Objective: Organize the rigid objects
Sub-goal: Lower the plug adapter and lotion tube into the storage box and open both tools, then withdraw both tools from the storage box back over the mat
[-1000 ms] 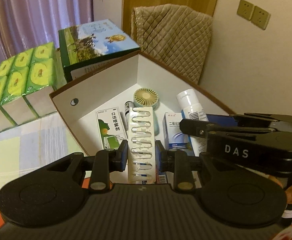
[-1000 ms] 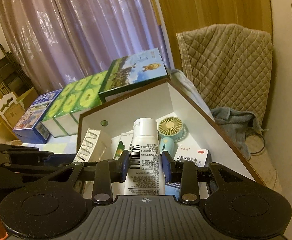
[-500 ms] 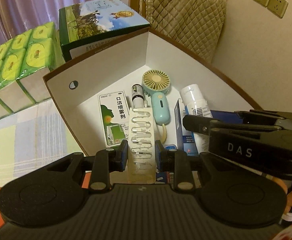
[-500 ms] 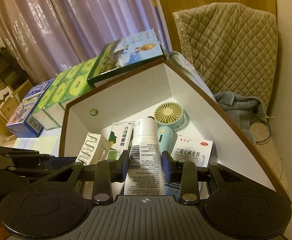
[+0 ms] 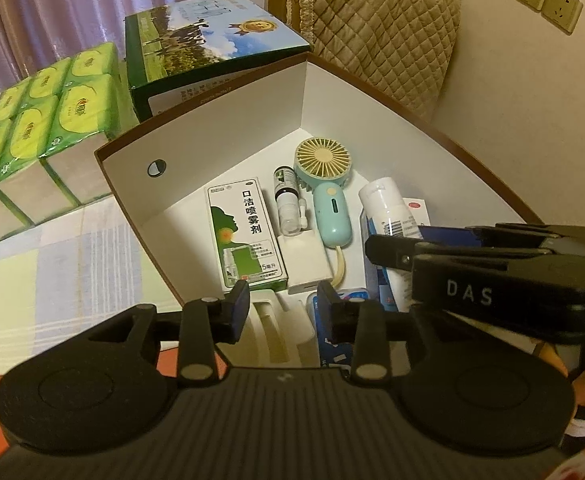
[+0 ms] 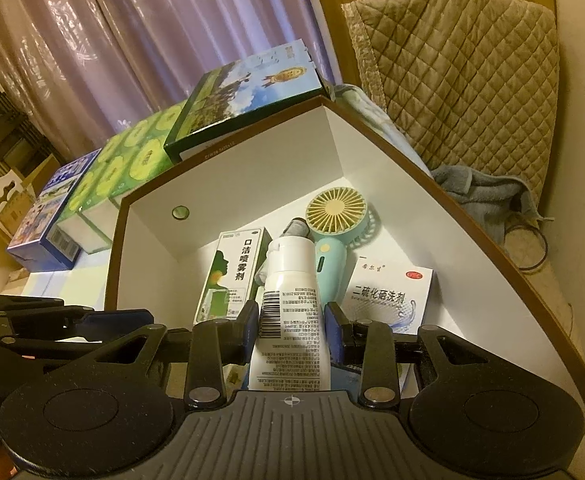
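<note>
Already the white tray (image 5: 280,328) lies low in the box (image 5: 228,128) between the left gripper (image 5: 283,312) fingers, which have just been opening, released. Right gripper (image 6: 292,330) fingers grasp the bottle (image 6: 290,304), yet to be set down beside the fan (image 6: 334,220).

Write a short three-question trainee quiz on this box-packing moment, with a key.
1. True or false: the right gripper is shut on the white bottle.
2. Which lies between the green spray box and the mint handheld fan? A) small spray bottle B) scissors C) mug
3. Fill in: the left gripper's pads are ____ the white ridged tray.

Key: 1 true; 2 A; 3 off, jaws just opened.
</note>
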Motion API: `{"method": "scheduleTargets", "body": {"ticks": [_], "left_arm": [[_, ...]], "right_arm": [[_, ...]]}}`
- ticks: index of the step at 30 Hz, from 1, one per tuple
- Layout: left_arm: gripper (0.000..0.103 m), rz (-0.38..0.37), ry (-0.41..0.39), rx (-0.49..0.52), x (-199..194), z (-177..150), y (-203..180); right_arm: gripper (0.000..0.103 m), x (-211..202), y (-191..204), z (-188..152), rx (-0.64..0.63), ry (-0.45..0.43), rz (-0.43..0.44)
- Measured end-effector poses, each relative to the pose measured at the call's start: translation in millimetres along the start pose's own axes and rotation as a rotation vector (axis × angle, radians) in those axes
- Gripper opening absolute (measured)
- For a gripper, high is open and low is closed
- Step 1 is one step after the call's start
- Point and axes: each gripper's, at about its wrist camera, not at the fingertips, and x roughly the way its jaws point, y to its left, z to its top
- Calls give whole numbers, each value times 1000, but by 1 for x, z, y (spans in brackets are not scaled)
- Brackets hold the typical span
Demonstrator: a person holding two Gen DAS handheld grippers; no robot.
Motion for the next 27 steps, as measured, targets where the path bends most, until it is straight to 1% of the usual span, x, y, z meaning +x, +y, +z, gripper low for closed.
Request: {"method": "scheduleTargets", "body": {"ticks": [3, 5, 9, 22, 27], "left_arm": [[36, 4, -3, -2, -1, 0, 1], [36, 9, -6, -3, -1, -1, 1], [37, 9, -11, -1, -3, -1, 1], [38, 10, -25, -1, -10, -4, -1], [43, -1, -55, -3, -21, -6, -3]], "right_arm": [[33, -1, -2, 2, 29, -18, 9], [33, -3, -3, 5, 26, -19, 23], [33, -6, -2, 5, 2, -17, 5], [34, -16, -9, -6, 14, 1, -8], [34, -23, -10, -7, 11, -6, -8]]}}
